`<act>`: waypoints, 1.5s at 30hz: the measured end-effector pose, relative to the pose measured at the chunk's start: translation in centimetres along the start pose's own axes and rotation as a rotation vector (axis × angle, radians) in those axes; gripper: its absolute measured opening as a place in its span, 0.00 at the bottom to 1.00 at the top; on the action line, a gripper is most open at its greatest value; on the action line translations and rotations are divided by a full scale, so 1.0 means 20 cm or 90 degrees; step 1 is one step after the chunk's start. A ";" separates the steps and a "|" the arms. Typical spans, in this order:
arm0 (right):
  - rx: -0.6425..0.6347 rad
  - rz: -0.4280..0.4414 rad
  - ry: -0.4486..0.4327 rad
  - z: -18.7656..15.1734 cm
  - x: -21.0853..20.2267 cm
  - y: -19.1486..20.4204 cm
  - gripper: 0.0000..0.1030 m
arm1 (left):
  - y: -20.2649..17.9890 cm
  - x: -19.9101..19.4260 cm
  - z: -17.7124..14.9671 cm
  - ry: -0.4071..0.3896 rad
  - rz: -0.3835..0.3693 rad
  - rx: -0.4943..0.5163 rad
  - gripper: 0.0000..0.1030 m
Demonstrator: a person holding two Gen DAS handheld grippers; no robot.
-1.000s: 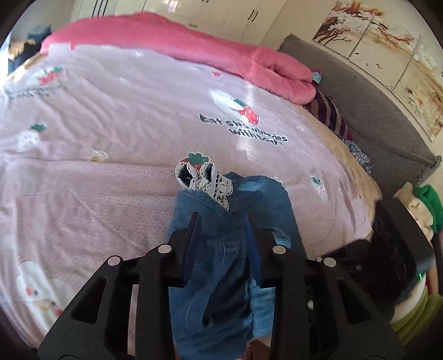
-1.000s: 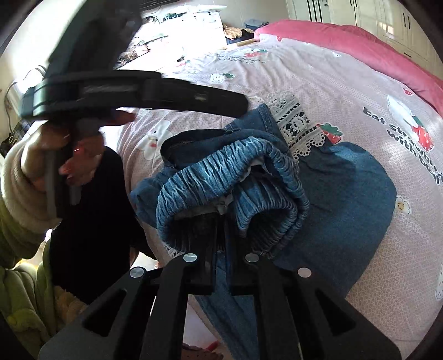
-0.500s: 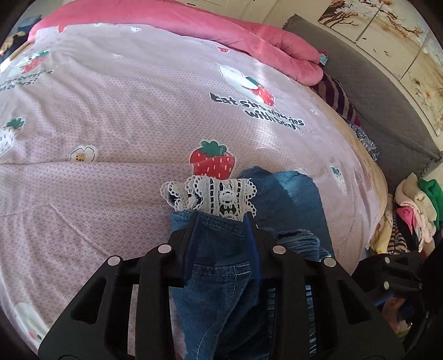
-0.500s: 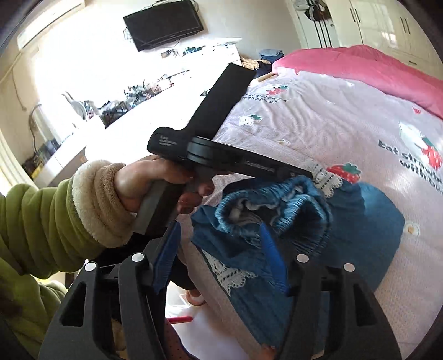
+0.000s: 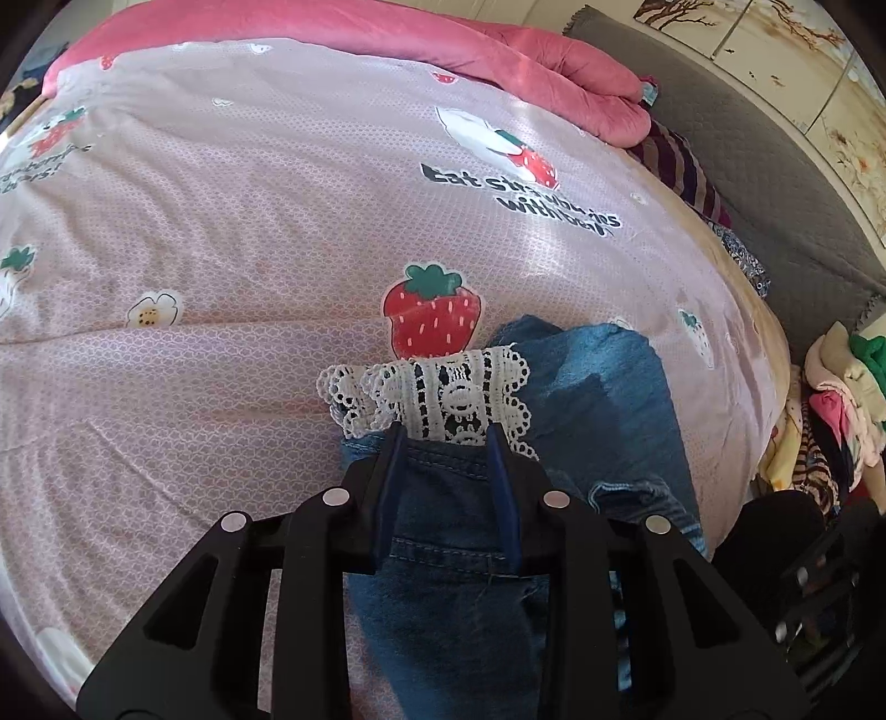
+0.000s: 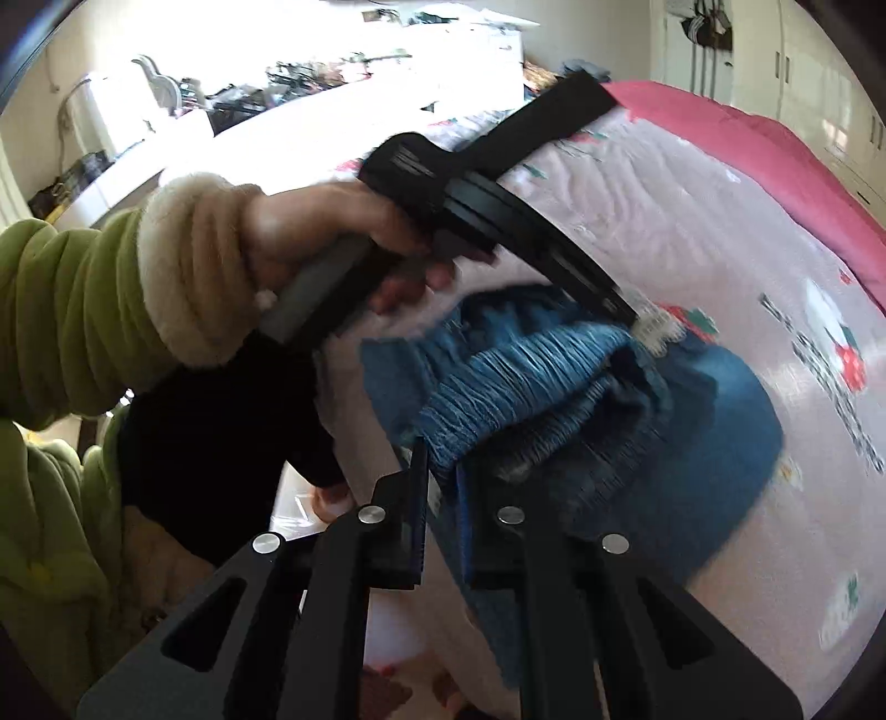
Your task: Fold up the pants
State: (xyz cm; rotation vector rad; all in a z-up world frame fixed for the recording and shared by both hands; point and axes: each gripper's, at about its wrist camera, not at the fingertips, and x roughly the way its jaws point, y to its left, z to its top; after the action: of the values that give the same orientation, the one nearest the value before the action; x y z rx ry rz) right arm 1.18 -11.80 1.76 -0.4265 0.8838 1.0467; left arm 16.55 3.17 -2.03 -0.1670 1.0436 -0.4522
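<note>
Blue denim pants (image 5: 598, 399) lie bunched on the pink strawberry sheet (image 5: 277, 221). My left gripper (image 5: 444, 432) is shut on one leg just behind its white lace hem (image 5: 443, 387), which rests on the sheet below a printed strawberry. In the right wrist view my right gripper (image 6: 441, 457) is shut, its fingers pinching the edge of the gathered elastic waistband (image 6: 526, 376). The left gripper's black body (image 6: 498, 210) reaches over the pants (image 6: 720, 421) there, held by a hand (image 6: 321, 232) in a green sleeve.
A pink quilt (image 5: 387, 39) runs along the far side of the bed. A grey headboard (image 5: 775, 194) and a striped pillow (image 5: 681, 166) sit at the right, and a pile of clothes (image 5: 841, 399) lies beyond the bed edge. A cluttered desk (image 6: 332, 83) stands behind the hand.
The left gripper lowered the lace hem onto the sheet, just below the strawberry. The right gripper let go of the waistband, opened wide, then shut again on the waistband's edge.
</note>
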 end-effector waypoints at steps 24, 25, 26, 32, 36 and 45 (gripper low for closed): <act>0.029 0.028 -0.147 0.17 -0.10 0.07 0.24 | -0.02 -0.01 -0.01 -0.022 0.016 0.013 0.22; 0.032 0.022 -0.134 0.19 -0.05 0.07 0.24 | -0.01 -0.01 -0.01 -0.023 0.016 0.011 0.22; 0.038 0.012 -0.121 0.18 0.00 0.07 0.24 | -0.02 -0.01 -0.01 -0.024 0.016 0.010 0.22; 0.147 0.014 -0.049 0.11 0.19 -0.05 0.24 | -0.02 -0.01 -0.02 -0.027 0.019 0.013 0.22; 0.165 0.021 -0.034 0.07 0.24 -0.07 0.24 | -0.03 -0.02 -0.02 -0.029 0.020 0.014 0.22; 0.151 0.011 -0.045 0.03 0.24 -0.04 0.24 | -0.04 -0.03 -0.02 -0.036 0.024 0.018 0.22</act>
State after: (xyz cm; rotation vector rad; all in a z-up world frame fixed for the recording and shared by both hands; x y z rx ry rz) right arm 3.19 -8.93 -1.79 -0.1829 0.9359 0.9532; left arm 15.76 2.77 -1.45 -0.1334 0.9827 -0.4253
